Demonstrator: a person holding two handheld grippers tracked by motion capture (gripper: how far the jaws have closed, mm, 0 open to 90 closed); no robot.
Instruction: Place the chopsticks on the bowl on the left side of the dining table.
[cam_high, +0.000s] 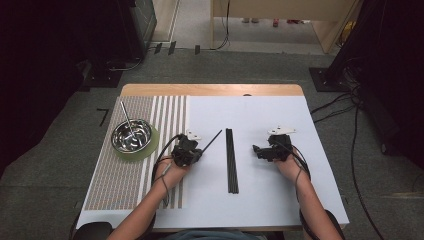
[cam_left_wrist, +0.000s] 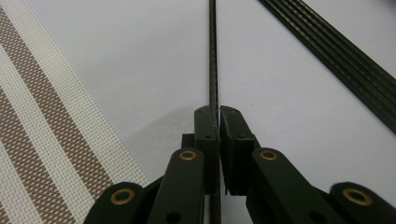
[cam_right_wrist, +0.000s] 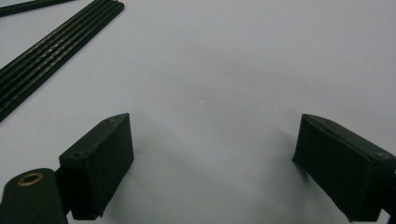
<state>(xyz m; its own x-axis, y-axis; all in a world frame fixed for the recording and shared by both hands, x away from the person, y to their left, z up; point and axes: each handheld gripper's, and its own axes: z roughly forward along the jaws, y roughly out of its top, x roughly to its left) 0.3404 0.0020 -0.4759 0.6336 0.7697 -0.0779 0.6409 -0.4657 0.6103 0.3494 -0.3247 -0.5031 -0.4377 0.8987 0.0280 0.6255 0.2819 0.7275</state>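
A thin black rod (cam_high: 212, 139) slants up to the right from my left gripper (cam_high: 199, 149), which is shut on it. In the left gripper view the pads (cam_left_wrist: 208, 123) pinch the rod (cam_left_wrist: 213, 56), and it runs straight ahead over the white sheet. A bundle of several black rods (cam_high: 231, 160) lies lengthwise in the middle of the table, between the two grippers. My right gripper (cam_high: 257, 150) rests to the right of the bundle, pointing left. Its jaws stand wide apart (cam_right_wrist: 215, 126) with only bare sheet between them, and the bundle (cam_right_wrist: 51, 51) lies off to its upper left.
A steel bowl (cam_high: 132, 135) on a green coaster (cam_high: 151, 148) holds another rod (cam_high: 127, 118) that leans out to the back left. It sits on a striped placemat (cam_high: 120, 180) at the table's left. The white sheet (cam_high: 280, 200) covers the remaining tabletop. Cables lie on the floor at the right.
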